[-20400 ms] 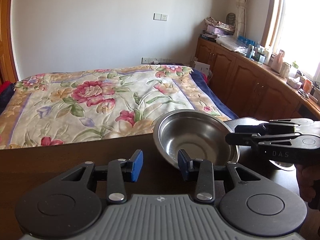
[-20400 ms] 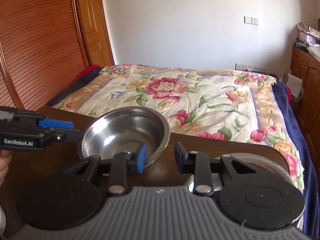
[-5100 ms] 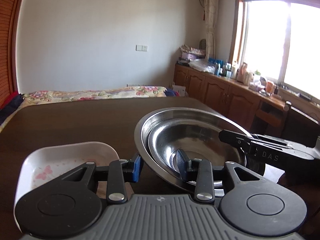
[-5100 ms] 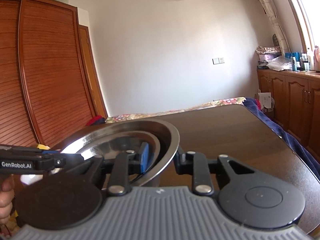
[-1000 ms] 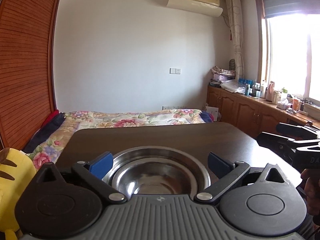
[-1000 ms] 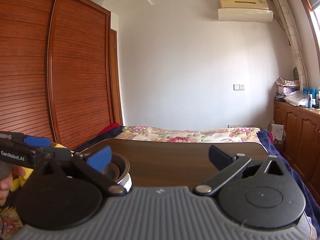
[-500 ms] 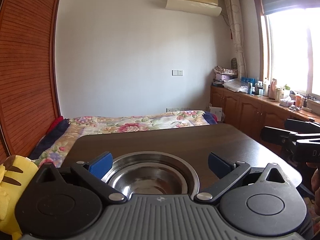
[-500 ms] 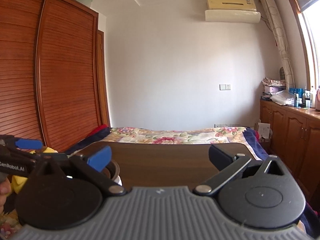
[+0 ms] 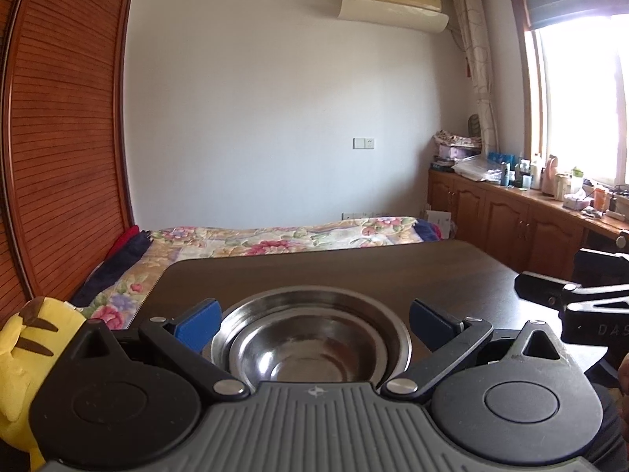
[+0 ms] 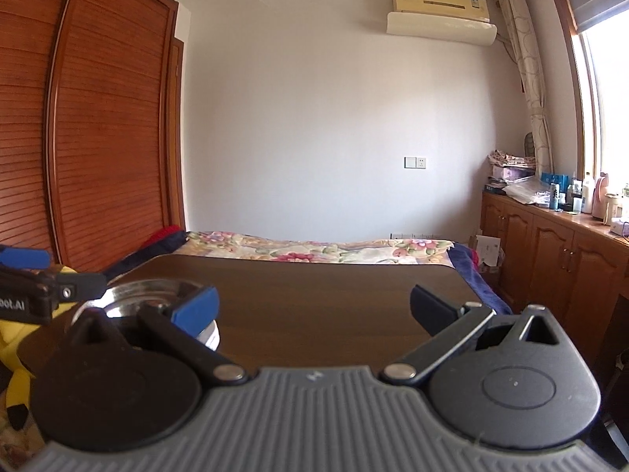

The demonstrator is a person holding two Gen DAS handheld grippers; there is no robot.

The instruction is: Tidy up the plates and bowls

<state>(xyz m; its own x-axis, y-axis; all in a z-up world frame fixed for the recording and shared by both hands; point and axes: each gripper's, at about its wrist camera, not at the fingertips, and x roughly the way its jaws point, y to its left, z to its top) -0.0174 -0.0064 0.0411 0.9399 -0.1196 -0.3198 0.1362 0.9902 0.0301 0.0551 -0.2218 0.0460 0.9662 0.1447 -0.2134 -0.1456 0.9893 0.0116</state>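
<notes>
On the dark table (image 9: 354, 271), nested steel bowls (image 9: 310, 350), smaller inside larger, between the wide-spread left claw (image 9: 312, 320); right claw (image 10: 312, 308) likewise wide, empty.

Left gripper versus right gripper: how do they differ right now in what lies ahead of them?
The left gripper frames the nested steel bowls between its fingers; the right gripper frames only bare table, with the bowls off to its left. Both are open and hold nothing.

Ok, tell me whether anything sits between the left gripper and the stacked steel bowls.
Nothing visible does. The left gripper is open, its blue pads on either side of the stacked steel bowls, which sit directly ahead on the dark table. The yellow plush toy is off to the left, beyond the table edge.
</notes>
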